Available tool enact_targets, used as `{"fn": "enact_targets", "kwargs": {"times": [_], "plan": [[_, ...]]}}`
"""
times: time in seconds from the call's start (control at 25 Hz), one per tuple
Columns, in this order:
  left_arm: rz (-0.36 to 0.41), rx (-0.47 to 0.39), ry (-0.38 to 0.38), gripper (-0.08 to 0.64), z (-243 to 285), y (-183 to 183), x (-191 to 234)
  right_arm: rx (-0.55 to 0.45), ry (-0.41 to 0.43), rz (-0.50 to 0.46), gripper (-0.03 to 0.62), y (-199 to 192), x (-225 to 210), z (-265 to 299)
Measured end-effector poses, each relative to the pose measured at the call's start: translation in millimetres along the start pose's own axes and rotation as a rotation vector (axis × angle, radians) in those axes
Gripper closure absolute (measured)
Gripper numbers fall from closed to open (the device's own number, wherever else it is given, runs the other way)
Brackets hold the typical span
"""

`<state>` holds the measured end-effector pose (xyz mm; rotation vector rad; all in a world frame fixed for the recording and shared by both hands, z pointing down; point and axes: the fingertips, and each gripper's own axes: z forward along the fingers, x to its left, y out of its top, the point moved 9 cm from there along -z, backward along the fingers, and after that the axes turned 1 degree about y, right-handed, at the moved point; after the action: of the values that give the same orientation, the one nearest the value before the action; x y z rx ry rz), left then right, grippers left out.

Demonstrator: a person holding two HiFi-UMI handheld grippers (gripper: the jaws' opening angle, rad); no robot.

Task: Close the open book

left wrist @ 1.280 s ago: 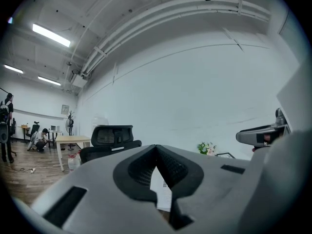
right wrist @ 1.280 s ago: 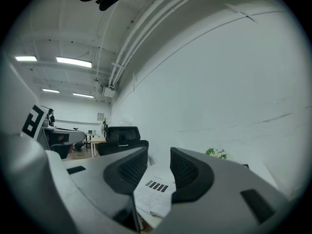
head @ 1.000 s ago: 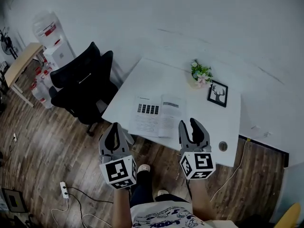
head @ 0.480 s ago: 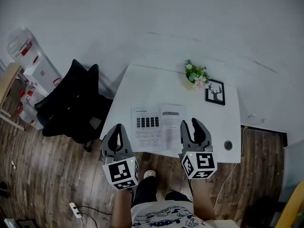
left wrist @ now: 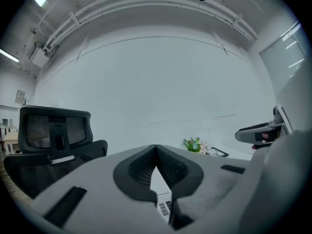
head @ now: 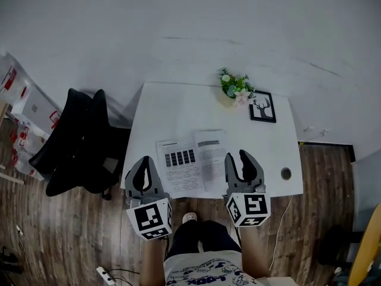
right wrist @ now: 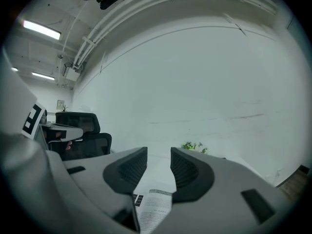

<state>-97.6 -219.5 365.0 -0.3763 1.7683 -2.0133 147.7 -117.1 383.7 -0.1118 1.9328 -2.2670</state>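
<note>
White open book (head: 191, 159), flat on tabletop (head: 178, 103): just ahead, between left tongs (head: 144, 161) (closed, empty) and right tongs (head: 237, 156) (parted, empty); spine runs away from them; right slightly nearer.

Grey left gripper (head: 144, 159) and right gripper (head: 237, 155), black ribbed pads (right wrist: 127, 169), black-and-white marker cube (head: 150, 218) each; white printed T-shirt (head: 202, 273) at 6 o'clock.
</note>
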Motion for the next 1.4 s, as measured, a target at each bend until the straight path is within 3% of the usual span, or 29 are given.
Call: {"fn": "enact_targets", "kwargs": {"times": [0.52,0.92,1.2,1.4], "plan": [[-0.012,0.041,-0.026,0.538,8.9,-12.7,-14.0,0.014,-0.005,0.012,0.451,-9.2,-11.2,1.2],[-0.014,0.099,-0.05,0.538,14.5,-39.6,-30.2,0.096,0.004,0.012,0.451,-49.1,-13.4,-0.1],[0.001,0.148,-0.09,0.538,17.3,-65.0,-44.1,0.174,-0.014,0.097,0.45,-88.6,-20.0,-5.9],[0.007,0.184,-0.123,0.537,16.3,-82.1,-52.2,0.223,-0.01,0.234,0.451,-125.6,-24.3,-12.1]]}}
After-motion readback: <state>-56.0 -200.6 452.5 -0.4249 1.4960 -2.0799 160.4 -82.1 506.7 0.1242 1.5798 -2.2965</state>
